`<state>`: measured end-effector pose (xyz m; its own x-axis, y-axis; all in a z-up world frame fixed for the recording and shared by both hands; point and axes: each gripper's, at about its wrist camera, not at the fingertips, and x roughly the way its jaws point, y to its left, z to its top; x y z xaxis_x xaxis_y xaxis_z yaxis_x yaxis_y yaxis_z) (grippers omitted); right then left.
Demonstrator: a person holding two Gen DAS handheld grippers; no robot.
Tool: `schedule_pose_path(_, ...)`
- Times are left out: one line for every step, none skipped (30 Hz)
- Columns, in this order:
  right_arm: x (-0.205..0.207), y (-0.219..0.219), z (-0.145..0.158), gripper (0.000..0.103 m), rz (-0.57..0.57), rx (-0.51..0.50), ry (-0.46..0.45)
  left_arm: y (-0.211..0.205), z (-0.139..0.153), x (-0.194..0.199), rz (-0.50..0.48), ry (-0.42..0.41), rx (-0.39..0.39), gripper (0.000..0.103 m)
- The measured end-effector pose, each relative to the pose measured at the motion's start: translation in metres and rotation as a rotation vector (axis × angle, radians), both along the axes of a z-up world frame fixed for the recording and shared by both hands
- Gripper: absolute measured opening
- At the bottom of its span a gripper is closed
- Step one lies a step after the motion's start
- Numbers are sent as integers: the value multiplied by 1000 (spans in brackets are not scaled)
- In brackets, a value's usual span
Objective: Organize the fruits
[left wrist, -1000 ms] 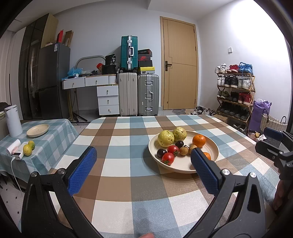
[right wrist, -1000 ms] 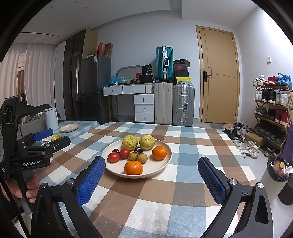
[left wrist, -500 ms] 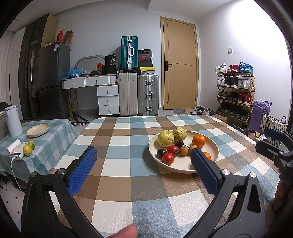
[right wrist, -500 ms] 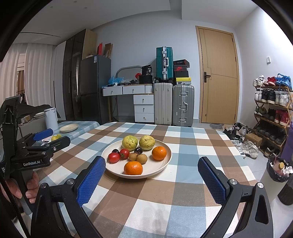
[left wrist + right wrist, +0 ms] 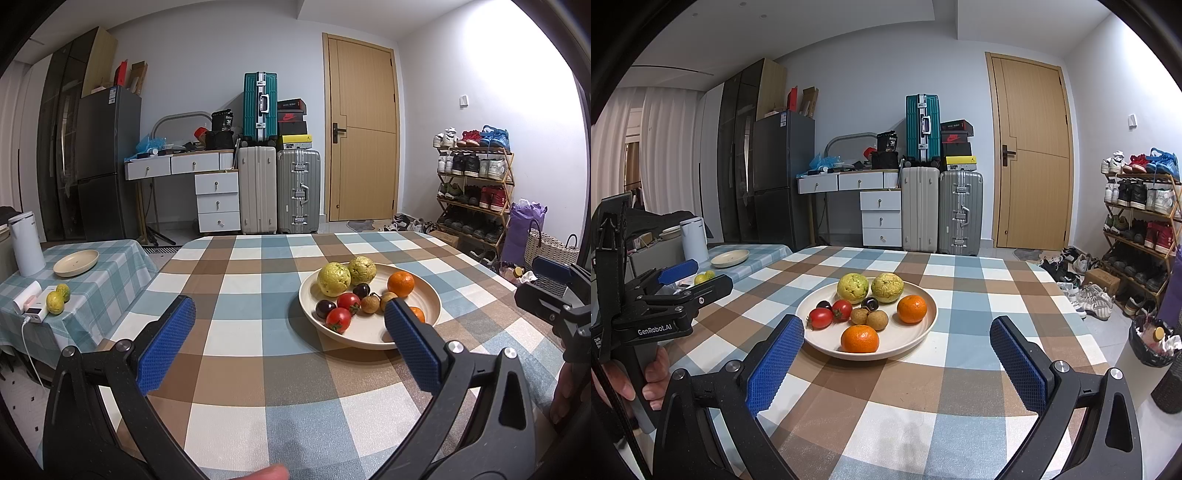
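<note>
Now, left wrist view: my left gripper (image 5: 288,334) has its fingers (image 5: 166,347) spread wide, empty, above the checked surface (image 5: 258,369).
Plate, left view: cream plate (image 5: 369,338) sits to the right on the surface, holding two guavas (image 5: 333,278), oranges (image 5: 400,284), tomatoes (image 5: 338,319) and small dark and brown fruits.
Side table, left view: far left, two green-yellow fruits (image 5: 54,302) near an empty dish (image 5: 76,263).
Right wrist view: my right gripper (image 5: 897,360) has its fingers (image 5: 775,365) wide apart, holding nothing.
Plate, right view: straight ahead, just beyond the fingers, left of centre.
</note>
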<state>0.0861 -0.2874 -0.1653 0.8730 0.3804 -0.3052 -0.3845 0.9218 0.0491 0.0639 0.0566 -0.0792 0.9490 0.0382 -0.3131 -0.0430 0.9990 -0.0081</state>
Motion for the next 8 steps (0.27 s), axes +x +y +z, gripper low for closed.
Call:
schedule_pose_path(0, 0, 0, 103, 0, 0, 0, 0, -2, 2, 0, 0, 0, 102)
schedule_pose_path(0, 0, 0, 103, 0, 0, 0, 0, 0, 0, 0, 0, 0, 102)
schedule_pose_path(0, 0, 0, 103, 0, 0, 0, 0, 0, 0, 0, 0, 0, 102)
schedule_pose_path(0, 0, 0, 103, 0, 0, 0, 0, 0, 0, 0, 0, 0, 102)
schedule_pose_path(0, 0, 0, 103, 0, 0, 0, 0, 0, 0, 0, -1, 0, 102)
schedule_pose_path(0, 0, 0, 103, 0, 0, 0, 0, 0, 0, 1, 0, 0, 102)
schedule_pose_path(0, 0, 0, 103, 0, 0, 0, 0, 0, 0, 4, 0, 0, 102)
schedule_pose_path(0, 0, 0, 103, 0, 0, 0, 0, 0, 0, 9, -1, 0, 102)
